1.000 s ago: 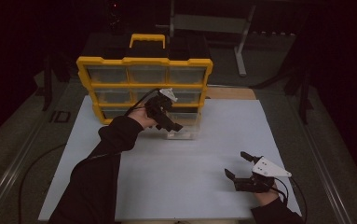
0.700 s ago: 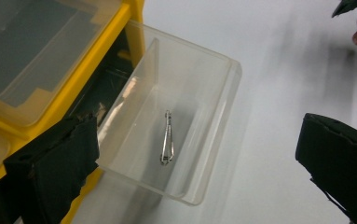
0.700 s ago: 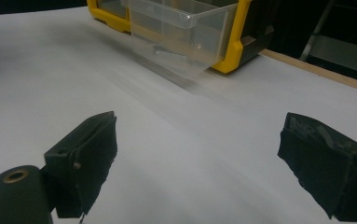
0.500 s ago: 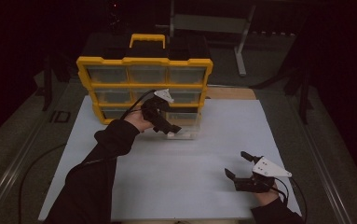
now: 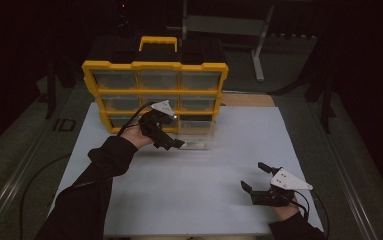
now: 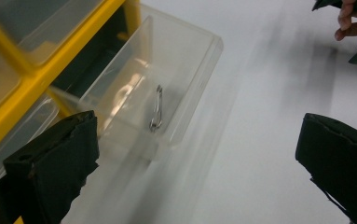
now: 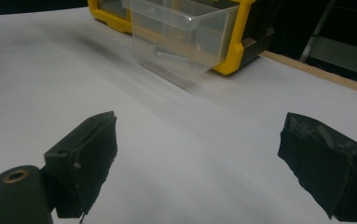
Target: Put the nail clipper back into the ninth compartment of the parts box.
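While the left hand-held gripper (image 5: 171,142) hangs over the bench (image 5: 229,150) toward its far edge, just beside the pulled-out clear drawer (image 5: 197,131), its jaws stand wide apart with nothing between them. That drawer sticks out from the bottom row of the yellow organizer box (image 5: 155,92), which stands upright at the far left part of the bench with a yellow handle (image 5: 157,42) on top. Seen from the left gripper view, the drawer (image 6: 153,88) is tilted across the frame and holds a small metal safety pin (image 6: 157,109) lying on its floor near the front wall. The right hand-held gripper (image 5: 260,181) rests low near the front right corner of the bench, well apart from the box, its jaws likewise spread and empty. From the right gripper view, the drawer (image 7: 181,35) juts from the yellow frame (image 7: 234,42) farther off across the white surface (image 7: 190,154).
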The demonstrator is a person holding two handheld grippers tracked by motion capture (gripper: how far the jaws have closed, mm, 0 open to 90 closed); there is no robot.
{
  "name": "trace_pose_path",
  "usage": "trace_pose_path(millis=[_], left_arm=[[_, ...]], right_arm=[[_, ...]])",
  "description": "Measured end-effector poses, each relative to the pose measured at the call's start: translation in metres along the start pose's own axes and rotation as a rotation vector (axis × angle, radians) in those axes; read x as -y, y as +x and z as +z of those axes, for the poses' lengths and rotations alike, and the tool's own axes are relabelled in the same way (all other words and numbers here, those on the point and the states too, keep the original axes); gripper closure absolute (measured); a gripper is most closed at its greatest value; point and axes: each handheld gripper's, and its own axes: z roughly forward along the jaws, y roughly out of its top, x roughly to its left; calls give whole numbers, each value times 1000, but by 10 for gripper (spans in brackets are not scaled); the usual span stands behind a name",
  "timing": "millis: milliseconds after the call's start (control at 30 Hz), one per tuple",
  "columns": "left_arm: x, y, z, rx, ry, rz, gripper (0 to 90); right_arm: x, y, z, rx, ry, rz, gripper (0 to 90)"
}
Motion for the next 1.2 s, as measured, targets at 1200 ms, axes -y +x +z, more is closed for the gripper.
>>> trace_pose_path(millis=[1200], left_arm=[[98, -17, -57, -232, -129, -164, 0]], right_arm=[[-2, 2, 0, -1, -4, -1, 113]])
